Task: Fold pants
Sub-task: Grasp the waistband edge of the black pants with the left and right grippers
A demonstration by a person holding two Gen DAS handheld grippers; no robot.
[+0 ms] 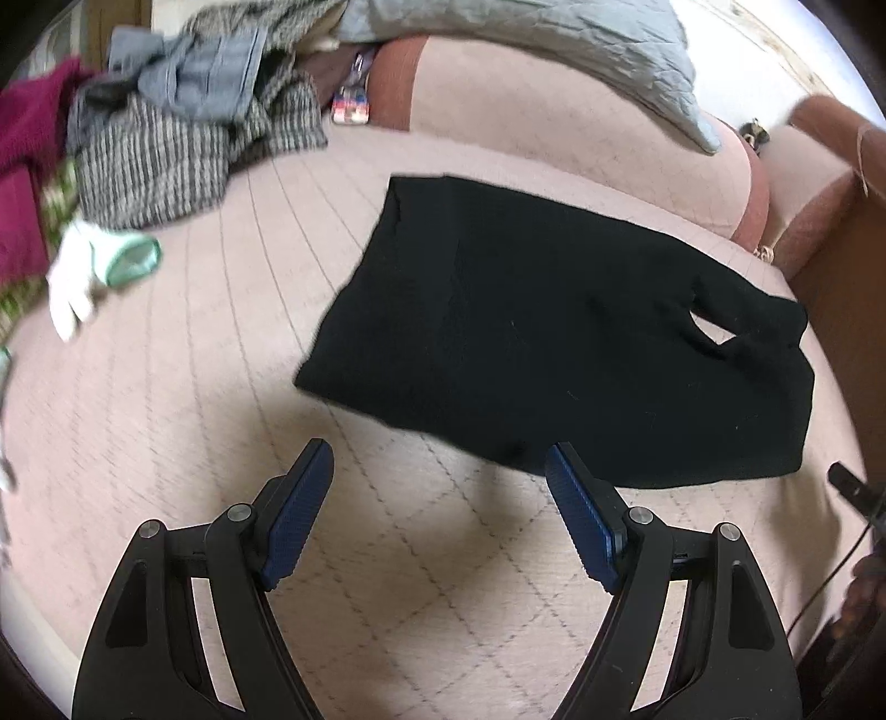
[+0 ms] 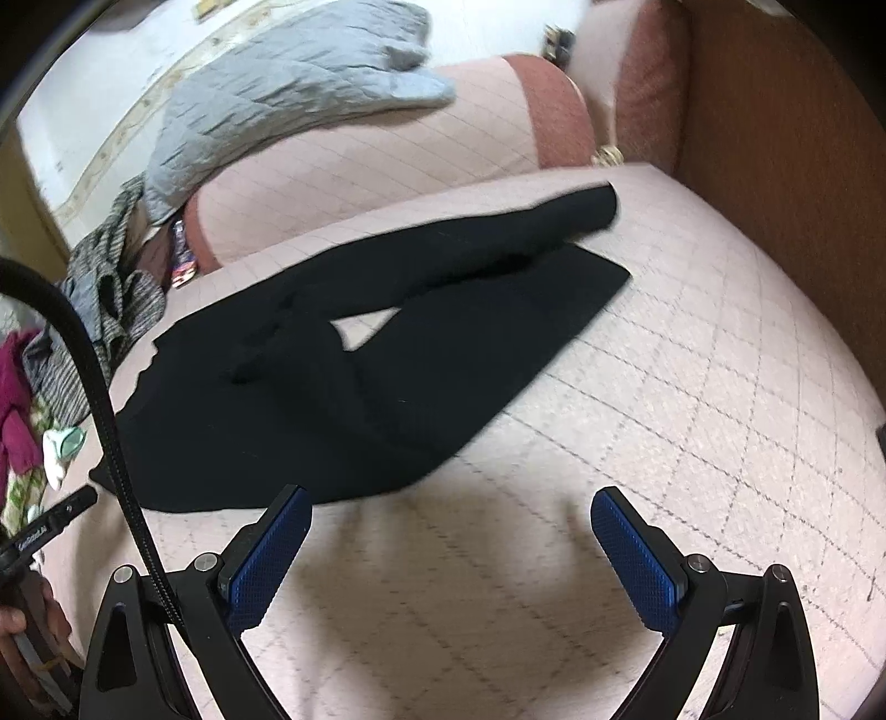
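**Black pants laid flat on the pink bed**

The black pants (image 1: 554,332) (image 2: 343,376) are laid flat on the pink quilted bed (image 1: 194,387) (image 2: 692,387). They are folded over, and a small gap is seen between the two legs. In the right wrist view their long side is stretched from the pile of clothes (image 1: 183,127) (image 2: 105,299) toward the brown wall, and the leg ends are pointed at that wall. A grey blanket (image 1: 554,44) (image 2: 277,99) is seen behind the pants.

The left gripper (image 1: 440,476) is held just in front of the pants, its jaws spread wide with nothing between them. The right gripper (image 2: 451,515) is held near the pants too, jaws spread wide and empty.
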